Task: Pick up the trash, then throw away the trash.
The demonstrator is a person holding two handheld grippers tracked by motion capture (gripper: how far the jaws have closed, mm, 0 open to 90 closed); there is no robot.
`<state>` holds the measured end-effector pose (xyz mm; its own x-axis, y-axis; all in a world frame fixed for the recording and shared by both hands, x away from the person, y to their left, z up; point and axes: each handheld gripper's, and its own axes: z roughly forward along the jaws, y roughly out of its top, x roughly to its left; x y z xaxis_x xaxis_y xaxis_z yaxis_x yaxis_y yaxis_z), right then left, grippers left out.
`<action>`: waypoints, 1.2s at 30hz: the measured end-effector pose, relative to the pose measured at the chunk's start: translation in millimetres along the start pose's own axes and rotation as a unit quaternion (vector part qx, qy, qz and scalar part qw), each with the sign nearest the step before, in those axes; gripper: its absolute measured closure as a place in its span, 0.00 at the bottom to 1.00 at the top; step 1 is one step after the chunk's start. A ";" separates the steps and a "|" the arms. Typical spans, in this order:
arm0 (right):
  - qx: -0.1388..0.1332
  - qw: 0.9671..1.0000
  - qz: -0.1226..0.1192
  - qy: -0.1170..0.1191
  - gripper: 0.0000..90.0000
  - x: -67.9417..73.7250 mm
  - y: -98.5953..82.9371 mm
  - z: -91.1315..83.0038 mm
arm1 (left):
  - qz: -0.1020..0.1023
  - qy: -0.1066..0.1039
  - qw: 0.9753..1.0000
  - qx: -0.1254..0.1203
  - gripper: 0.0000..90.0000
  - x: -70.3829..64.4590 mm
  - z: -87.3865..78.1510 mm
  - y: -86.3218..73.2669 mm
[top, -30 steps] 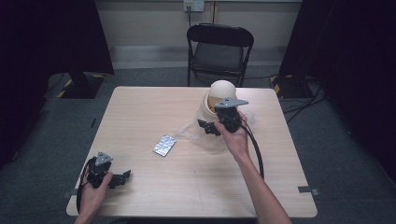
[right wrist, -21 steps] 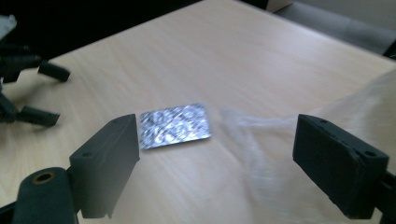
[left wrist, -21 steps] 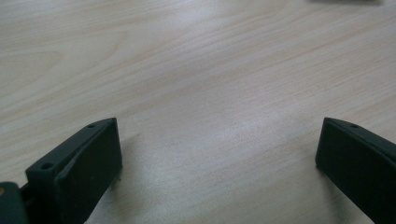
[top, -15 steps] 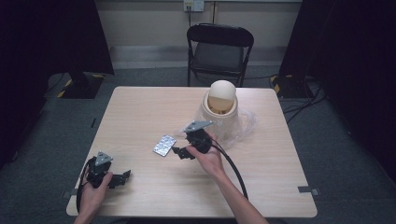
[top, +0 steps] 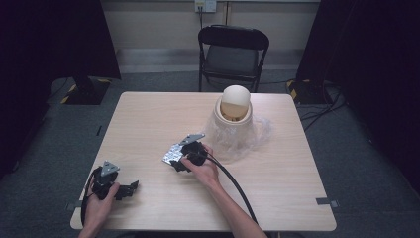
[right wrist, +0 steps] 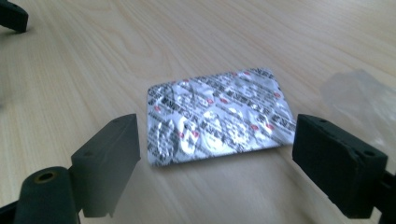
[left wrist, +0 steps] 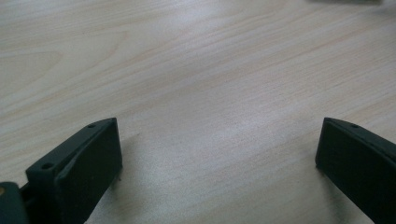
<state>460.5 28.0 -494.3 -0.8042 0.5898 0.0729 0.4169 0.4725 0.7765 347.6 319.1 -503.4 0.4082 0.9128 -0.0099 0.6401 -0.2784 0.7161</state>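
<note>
A silver foil blister pack (right wrist: 215,115) lies flat on the wooden table (top: 148,124), seen also in the high view as blister pack (top: 172,154). My right gripper (right wrist: 215,163) hovers just over it, open, one jaw on each side of the pack. In the high view my right gripper (top: 182,161) sits at the table's middle, held by a hand. My left gripper (top: 128,189) rests near the front left corner, open, with bare wood between its jaws (left wrist: 219,163). A cream, rounded container (top: 234,119) stands in crumpled clear plastic film (top: 255,134) at the back right.
A black folding chair (top: 233,49) stands beyond the table's far edge. A corner of clear plastic (right wrist: 359,93) lies to the right of the pack. Black cables trail from both grippers toward the front edge.
My right gripper has moved from beside the cream container leftward and toward the front, down to the blister pack. The left gripper has stayed where it was.
</note>
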 end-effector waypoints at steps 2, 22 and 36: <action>-0.003 1.000 -0.003 -0.001 0.17 1.4 1.3 2.4 | 0.000 0.000 1.000 0.000 0.00 0.0 0.0 0.0; 0.010 0.997 -0.059 -0.040 0.22 6.8 3.6 11.8 | 0.000 -0.002 1.000 -0.001 0.00 0.1 -0.1 -0.3; 0.025 0.998 -0.039 -0.030 0.21 -10.8 -7.9 -10.4 | 0.000 -0.002 1.000 -0.001 0.00 0.1 -0.1 -0.4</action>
<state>461.5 11.1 -494.7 -0.8091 0.5871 -0.0253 0.3760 0.5503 0.7455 347.4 319.3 -503.6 0.4109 0.9116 -0.0116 0.6383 -0.2786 0.7176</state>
